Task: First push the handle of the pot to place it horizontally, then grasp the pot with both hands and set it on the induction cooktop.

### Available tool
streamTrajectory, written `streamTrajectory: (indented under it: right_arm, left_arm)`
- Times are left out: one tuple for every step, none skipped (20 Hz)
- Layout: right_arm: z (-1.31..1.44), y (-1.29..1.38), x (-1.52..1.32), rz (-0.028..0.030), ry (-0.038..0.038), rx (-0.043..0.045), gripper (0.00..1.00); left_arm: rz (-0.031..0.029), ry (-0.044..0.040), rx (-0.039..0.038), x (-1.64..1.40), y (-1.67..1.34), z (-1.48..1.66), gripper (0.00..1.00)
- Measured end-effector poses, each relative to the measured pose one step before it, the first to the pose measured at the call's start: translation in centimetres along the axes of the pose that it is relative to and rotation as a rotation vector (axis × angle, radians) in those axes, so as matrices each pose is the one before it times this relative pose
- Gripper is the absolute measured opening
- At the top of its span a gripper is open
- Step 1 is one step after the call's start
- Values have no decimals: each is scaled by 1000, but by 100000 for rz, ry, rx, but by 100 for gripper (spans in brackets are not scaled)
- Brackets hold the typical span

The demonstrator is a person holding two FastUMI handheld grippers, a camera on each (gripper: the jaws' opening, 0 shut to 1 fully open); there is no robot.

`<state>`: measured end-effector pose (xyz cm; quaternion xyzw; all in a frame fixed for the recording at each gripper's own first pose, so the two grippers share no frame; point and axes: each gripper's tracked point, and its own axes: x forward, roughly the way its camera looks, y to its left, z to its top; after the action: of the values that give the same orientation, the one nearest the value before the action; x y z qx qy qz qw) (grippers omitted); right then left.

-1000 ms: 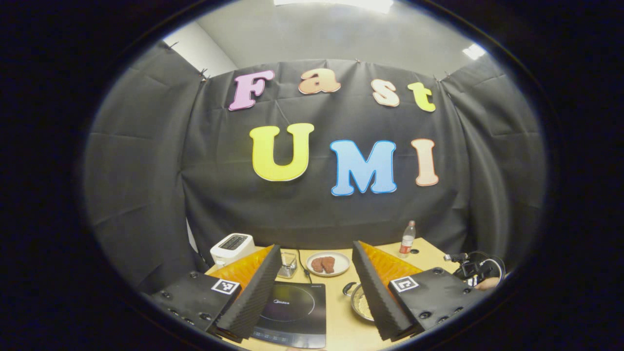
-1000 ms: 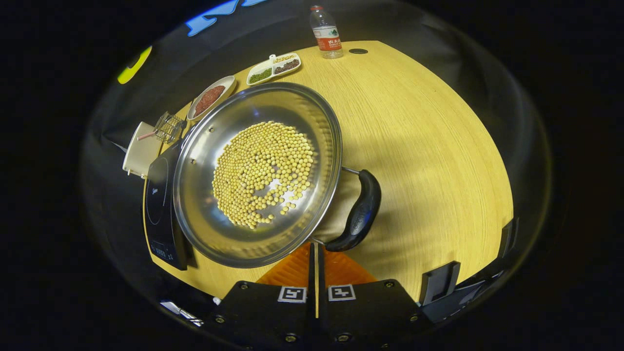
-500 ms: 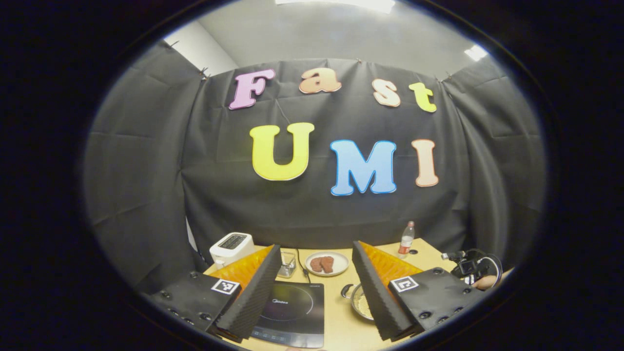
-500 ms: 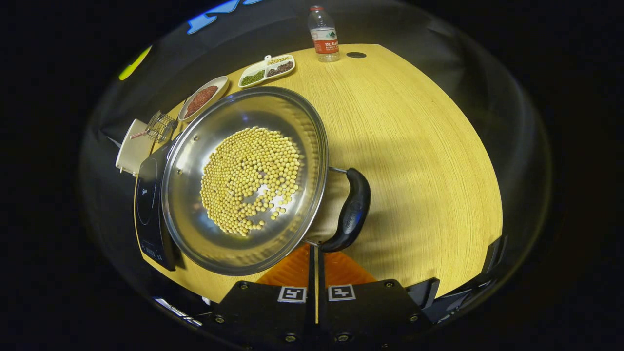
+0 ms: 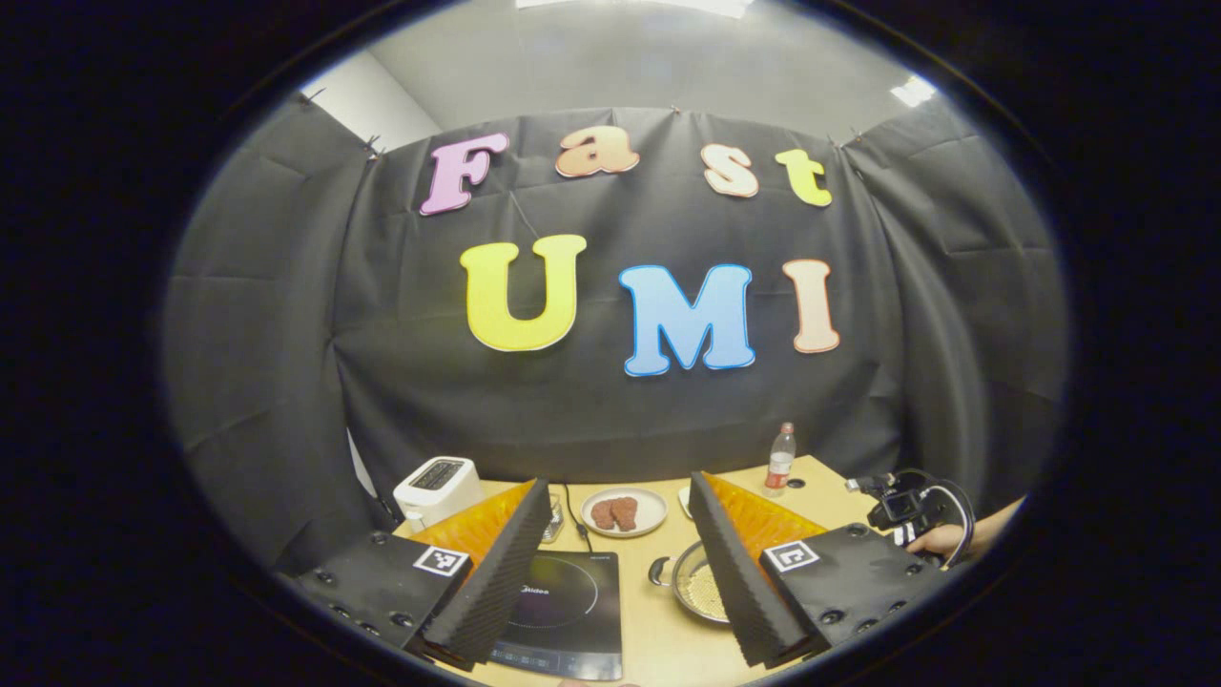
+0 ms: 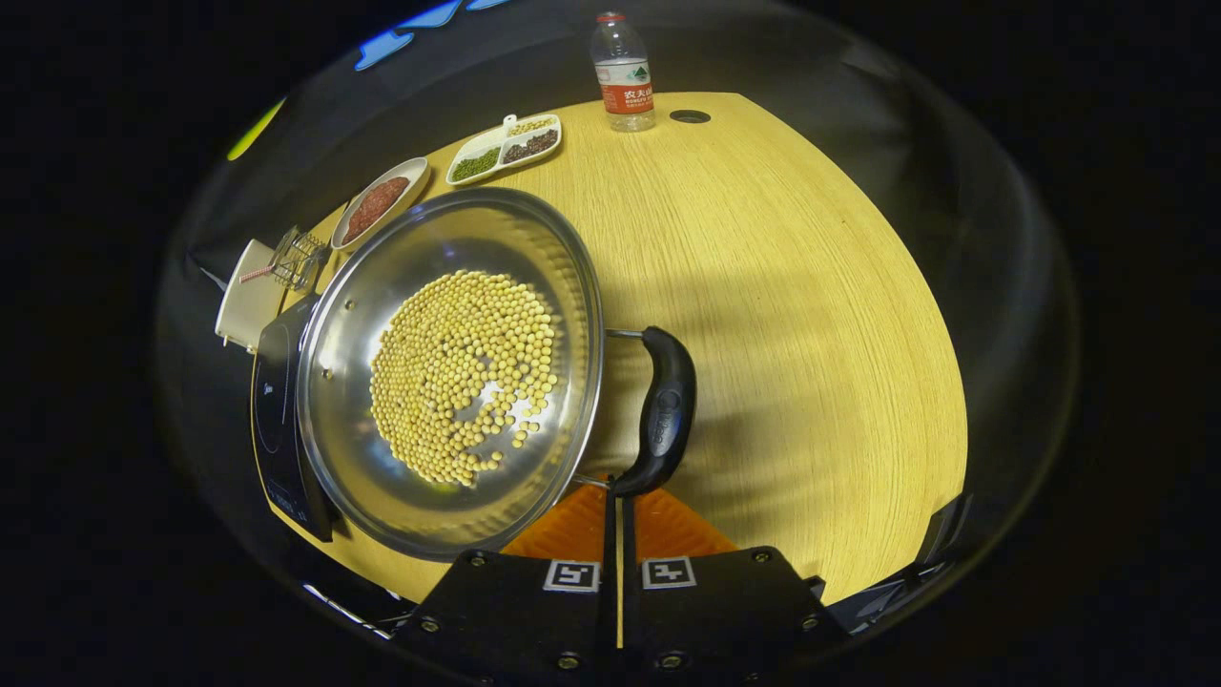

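1. Left gripper view: the left gripper (image 5: 618, 563) is up high, jaws spread wide with nothing between them. Below lies the light wooden table (image 5: 658, 639). The induction cooktop (image 5: 563, 611) sits at the near left, and the pot (image 5: 694, 589) stands on the wood just to its right. Farther back are a white toaster (image 5: 435, 487), a plate of brown pieces (image 5: 624, 510) and a water bottle (image 5: 779, 460). Black cloth walls ring the booth under a grey ceiling. At far right, a hand (image 5: 930, 541) holds the other gripper.

2. Right gripper view: the right gripper (image 6: 618, 534) has its jaws drawn together, tips at the near end of the pot's black handle (image 6: 660, 412); I cannot tell if they touch. The steel pot (image 6: 448, 367), holding soybeans (image 6: 463, 372), overlaps the cooktop's (image 6: 272, 420) edge. A divided dish (image 6: 501, 150) sits at the back.
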<state>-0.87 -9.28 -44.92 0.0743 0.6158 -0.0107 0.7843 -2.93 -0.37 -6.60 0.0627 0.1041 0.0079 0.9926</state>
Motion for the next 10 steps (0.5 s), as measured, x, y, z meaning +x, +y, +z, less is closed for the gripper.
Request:
streamTrajectory:
  right_arm:
    - [457, -122, 104, 59, -224, -141, 2]
    - [358, -223, 40, -196, -225, -363, 2]
    - [310, -66, 143, -269, -152, -584, 2]
    - [306, -118, 14, -136, -155, -897, 2]
    - [383, -62, 189, -41, -157, -884, 2]
    - [415, -38, 16, 59, -209, -631, 2]
    - [336, 103, 87, 6, -169, -482, 2]
    - [272, -3, -57, -109, -129, -230, 2]
    - [346, 182, 39, -160, -300, -419, 2]
    - [275, 34, 67, -102, -245, -468, 2]
  left_arm:
    - [-33, 14, 68, 59, -85, -74, 100]
    - [-3, 144, -27, 58, -174, 65, 100]
    - [64, 356, -71, 78, -133, -254, 100]
    - [78, 429, -85, 166, -125, -90, 100]
    - [185, 337, 32, 32, -82, -172, 100]
    - [268, 300, 52, 130, -80, 21, 100]
    - [294, 107, -76, 17, -96, -118, 100]
    - [453, 55, -56, 41, -51, 126, 100]
    - [392, -28, -13, 27, 10, -121, 100]
    - [359, 142, -11, 88, -77, 90, 100]
